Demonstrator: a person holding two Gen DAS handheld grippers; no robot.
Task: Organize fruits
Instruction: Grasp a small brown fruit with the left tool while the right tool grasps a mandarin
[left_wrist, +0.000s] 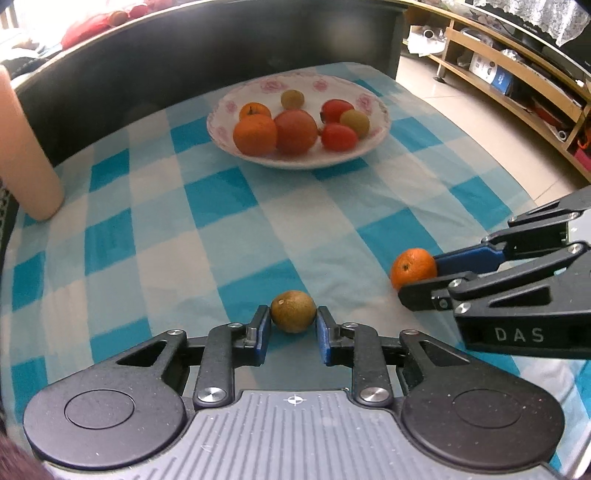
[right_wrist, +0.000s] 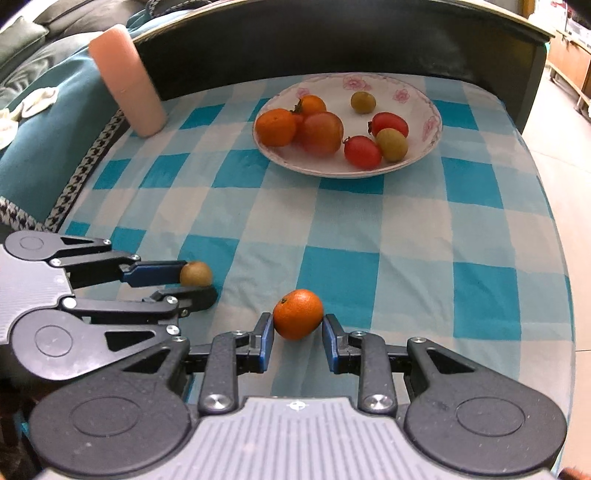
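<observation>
Left gripper (left_wrist: 293, 326): jaws closed to the width of a brown-green longan (left_wrist: 293, 311), both blue pads touching its sides; fruit rests on the checked cloth (left_wrist: 221, 229). Right gripper (right_wrist: 298, 334): jaws narrowed around a small mandarin (right_wrist: 298, 314), left pad in contact, right pad at or just off the skin; cannot tell whether the grip is firm. Mandarin also sits on the cloth. In the left wrist view the right gripper enters from 3 o'clock, its mandarin at about 2 o'clock of the longan, near but apart. In the right wrist view the left gripper enters from 9 o'clock. Floral plate (left_wrist: 373, 107) at 12 o'clock of both tools, well apart, holding two mandarins, a large red-orange fruit, two red tomatoes and two longans. Pink cylinder (left_wrist: 26, 155) at 10 o'clock, on the cloth's edge. Dark board (left_wrist: 184, 55) behind the plate.
</observation>
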